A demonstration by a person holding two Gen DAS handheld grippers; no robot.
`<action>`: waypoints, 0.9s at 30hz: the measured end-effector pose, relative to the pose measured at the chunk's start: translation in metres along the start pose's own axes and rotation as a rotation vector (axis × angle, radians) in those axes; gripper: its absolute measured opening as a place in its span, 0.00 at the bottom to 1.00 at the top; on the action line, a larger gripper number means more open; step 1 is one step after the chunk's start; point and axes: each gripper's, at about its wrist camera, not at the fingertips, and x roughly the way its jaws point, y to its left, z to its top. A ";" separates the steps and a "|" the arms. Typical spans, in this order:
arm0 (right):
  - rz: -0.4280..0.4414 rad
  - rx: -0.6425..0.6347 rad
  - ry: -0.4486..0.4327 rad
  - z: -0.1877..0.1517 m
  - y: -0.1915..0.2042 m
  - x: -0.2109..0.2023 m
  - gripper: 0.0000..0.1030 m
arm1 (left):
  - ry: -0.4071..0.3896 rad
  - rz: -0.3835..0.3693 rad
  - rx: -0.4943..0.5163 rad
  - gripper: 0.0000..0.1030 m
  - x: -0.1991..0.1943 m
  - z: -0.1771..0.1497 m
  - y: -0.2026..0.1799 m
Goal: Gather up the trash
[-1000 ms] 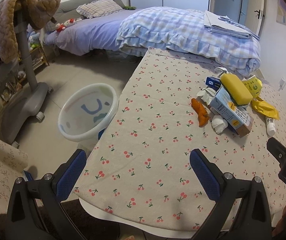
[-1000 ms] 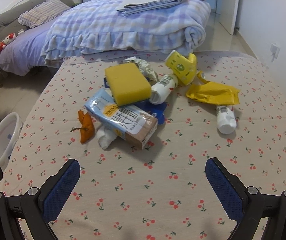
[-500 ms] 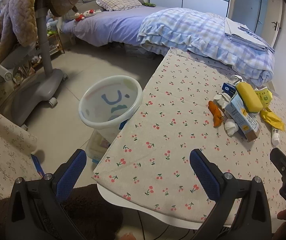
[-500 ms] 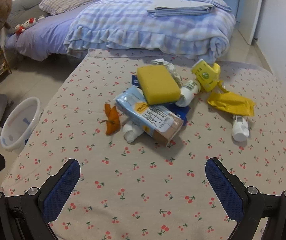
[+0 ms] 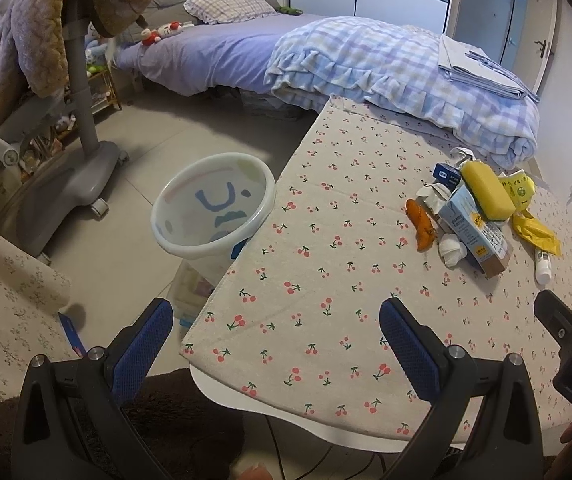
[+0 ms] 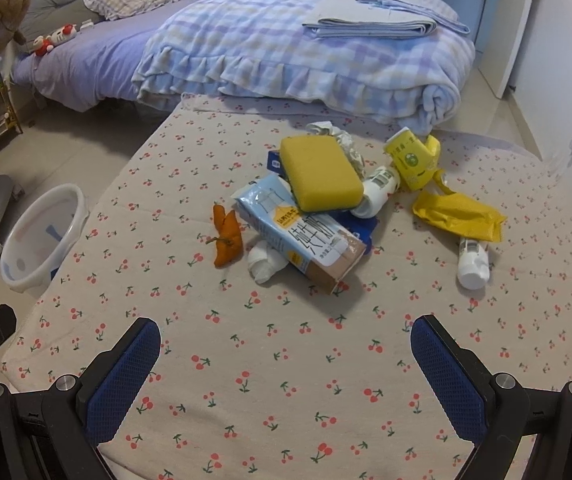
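A heap of trash lies on the cherry-print table (image 6: 286, 360): a yellow sponge (image 6: 319, 172) on a blue milk carton (image 6: 297, 236), an orange peel (image 6: 228, 236), a white tissue wad (image 6: 262, 266), a yellow wrapper (image 6: 457, 214), a yellow carton (image 6: 411, 158) and a small white bottle (image 6: 473, 262). My right gripper (image 6: 286, 376) is open near the table's front, well short of the heap. My left gripper (image 5: 276, 344) is open over the table's left front corner. The milk carton (image 5: 473, 226) and orange peel (image 5: 419, 224) appear far right in the left wrist view.
A white plastic bin (image 5: 214, 210) stands on the floor against the table's left edge, also seen as the bin (image 6: 40, 236). A bed with a checked quilt (image 6: 305, 48) lies behind the table. A grey stand draped with a plush blanket (image 5: 74, 92) is at left.
Both grippers have pulled back toward me and risen; the trash heap looks farther away and the bin has come more into the left view. Both stay open.
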 end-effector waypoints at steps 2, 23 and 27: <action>-0.002 0.001 0.001 0.000 -0.001 0.000 1.00 | 0.002 0.000 0.000 1.00 0.000 -0.001 -0.001; 0.000 0.012 0.007 -0.002 -0.004 0.000 1.00 | -0.005 0.001 0.003 1.00 0.000 0.000 -0.005; -0.001 0.014 0.004 -0.002 -0.006 -0.001 1.00 | -0.002 0.000 0.000 1.00 0.001 0.000 -0.005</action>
